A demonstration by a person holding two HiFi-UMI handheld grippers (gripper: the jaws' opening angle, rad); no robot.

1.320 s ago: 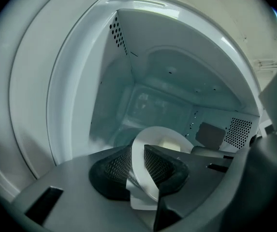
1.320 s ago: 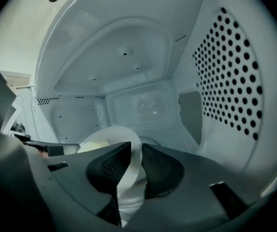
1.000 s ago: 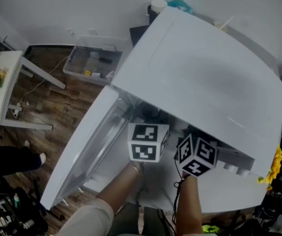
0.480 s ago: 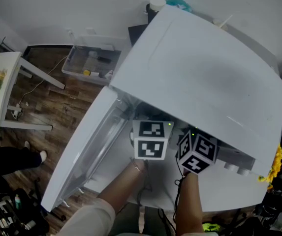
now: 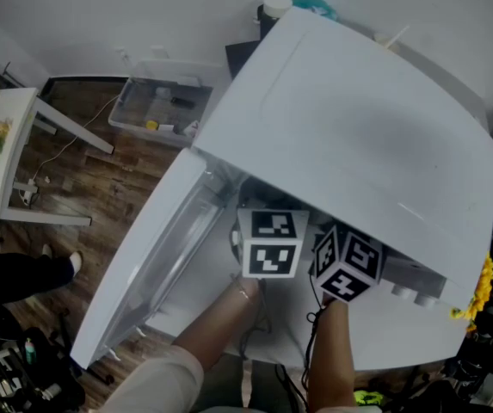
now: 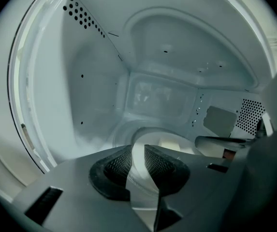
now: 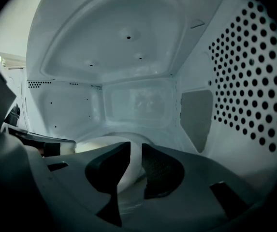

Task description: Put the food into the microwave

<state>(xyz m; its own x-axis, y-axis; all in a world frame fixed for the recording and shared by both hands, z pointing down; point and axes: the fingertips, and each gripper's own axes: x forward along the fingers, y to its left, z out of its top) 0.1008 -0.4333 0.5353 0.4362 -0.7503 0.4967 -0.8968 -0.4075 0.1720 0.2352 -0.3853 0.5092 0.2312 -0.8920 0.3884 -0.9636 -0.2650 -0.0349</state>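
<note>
Both grippers reach into the open white microwave (image 5: 358, 127). Only their marker cubes show in the head view, the left one (image 5: 271, 243) beside the right one (image 5: 347, 266). In the left gripper view my left gripper (image 6: 138, 154) is shut on the near rim of a white plate (image 6: 139, 137) that carries pale yellowish food (image 6: 170, 143). The right gripper view has my right gripper (image 7: 135, 154) shut on the same plate (image 7: 128, 174), with the food (image 7: 87, 146) to its left. The plate is inside the cavity, over its floor.
The microwave door (image 5: 151, 265) hangs open to the lower left. A perforated wall (image 7: 254, 81) is close on the right of the cavity. A clear bin (image 5: 160, 110) and a white table (image 5: 5, 144) stand on the wooden floor. Yellow flowers (image 5: 483, 286) are at the right.
The left gripper's cube has edged slightly to the right and turned a little. The right gripper and the plate have kept still.
</note>
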